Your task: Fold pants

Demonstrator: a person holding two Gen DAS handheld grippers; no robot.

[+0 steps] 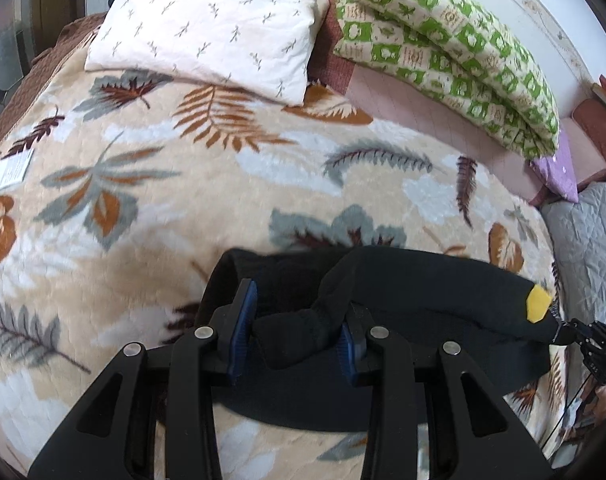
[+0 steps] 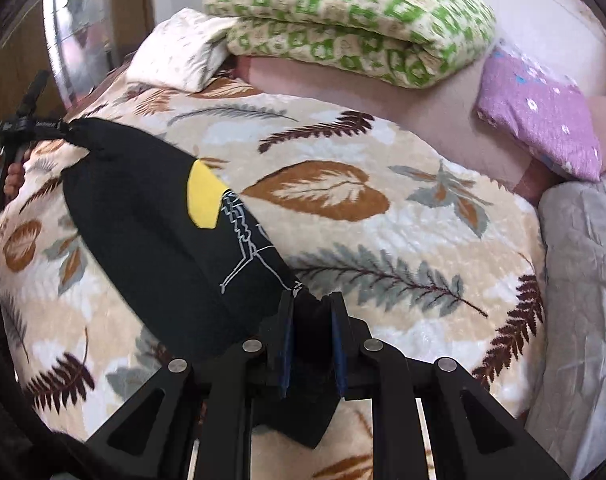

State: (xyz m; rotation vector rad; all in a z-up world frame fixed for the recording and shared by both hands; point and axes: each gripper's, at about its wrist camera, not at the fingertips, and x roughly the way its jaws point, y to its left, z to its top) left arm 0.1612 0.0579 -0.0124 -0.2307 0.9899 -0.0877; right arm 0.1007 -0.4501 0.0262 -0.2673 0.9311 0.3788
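Black pants (image 1: 423, 280) with a yellow patch (image 1: 539, 304) hang stretched above the leaf-print blanket (image 1: 183, 200). In the left wrist view my left gripper (image 1: 297, 326) is shut on a bunched end of the cloth, which fills the gap between its blue pads (image 1: 245, 320). The pants run right to the right gripper (image 1: 575, 330), small at the frame's edge. In the right wrist view my right gripper (image 2: 313, 320) is shut on the other end of the pants (image 2: 151, 220). From there the cloth slopes up-left to the left gripper (image 2: 43, 125), held by a hand (image 2: 11, 172).
The blanket (image 2: 383, 240) covers a bed. A white pillow (image 1: 207, 28) and a folded green-checked quilt (image 1: 443, 40) lie at the far side. A purple pillow (image 2: 539, 120) and a grey quilt (image 2: 583, 280) lie to the right, on a pink sheet (image 2: 423, 100).
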